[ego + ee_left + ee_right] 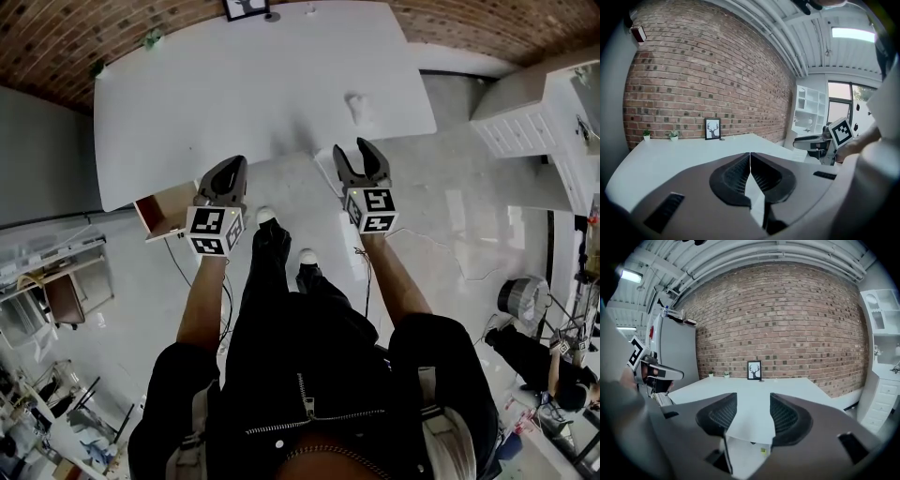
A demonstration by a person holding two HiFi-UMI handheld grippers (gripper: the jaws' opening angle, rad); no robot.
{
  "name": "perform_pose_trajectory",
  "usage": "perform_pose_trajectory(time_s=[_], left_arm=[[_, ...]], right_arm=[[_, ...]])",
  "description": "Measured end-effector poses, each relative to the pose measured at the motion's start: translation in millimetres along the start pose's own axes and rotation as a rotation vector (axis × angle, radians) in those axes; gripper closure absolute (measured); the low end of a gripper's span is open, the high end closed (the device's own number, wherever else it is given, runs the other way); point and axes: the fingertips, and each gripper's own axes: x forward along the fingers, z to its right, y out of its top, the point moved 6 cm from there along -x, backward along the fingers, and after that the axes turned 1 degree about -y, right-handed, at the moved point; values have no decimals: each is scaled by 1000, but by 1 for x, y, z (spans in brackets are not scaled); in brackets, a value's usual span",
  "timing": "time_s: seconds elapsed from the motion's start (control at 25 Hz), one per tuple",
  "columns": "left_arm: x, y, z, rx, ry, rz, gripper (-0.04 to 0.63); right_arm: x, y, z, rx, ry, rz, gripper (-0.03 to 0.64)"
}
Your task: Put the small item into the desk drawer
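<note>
A white desk [253, 84] lies ahead of me. At its front edge a white drawer [743, 460] stands pulled out, and a small yellow-green item [764, 451] lies inside it. My right gripper [753, 399] hovers just above that drawer [326, 180], jaws open and nothing between them; the head view shows the right gripper [352, 148] over the desk's front edge. My left gripper [232, 167] hangs further left along the same edge. Its jaws meet in the left gripper [750, 157] view, shut on nothing.
A wood-coloured open compartment [165, 210] juts from the desk's left front. A framed deer picture [754, 370] and small potted plants [725, 374] stand at the desk's far edge against a brick wall. A pale small shape [359, 105] shows on the desktop. White shelves [525, 122] stand at right.
</note>
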Motion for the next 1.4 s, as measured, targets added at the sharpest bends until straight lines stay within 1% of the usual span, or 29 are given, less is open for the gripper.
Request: perform_pose_trajectory(time_s=[0.28, 0.6, 0.8, 1.0, 1.24, 1.4], left_arm=[[5, -7, -7, -18, 11, -20, 574], [2, -20, -26, -44, 39, -51, 574], [-4, -27, -42, -52, 64, -74, 574], [-2, -36, -52, -60, 76, -105, 574], [-2, -44, -62, -73, 88, -126, 574], [-4, -48, -71, -76, 99, -144, 574]], right_arm=[[21, -11, 28, -14, -24, -59, 405], [71, -25, 63, -56, -56, -134, 387], [101, -36, 88, -24, -86, -193, 382], [129, -51, 113, -20, -108, -277, 370], [156, -72, 143, -43, -159, -418, 360], [167, -89, 157, -19, -173, -510, 347]])
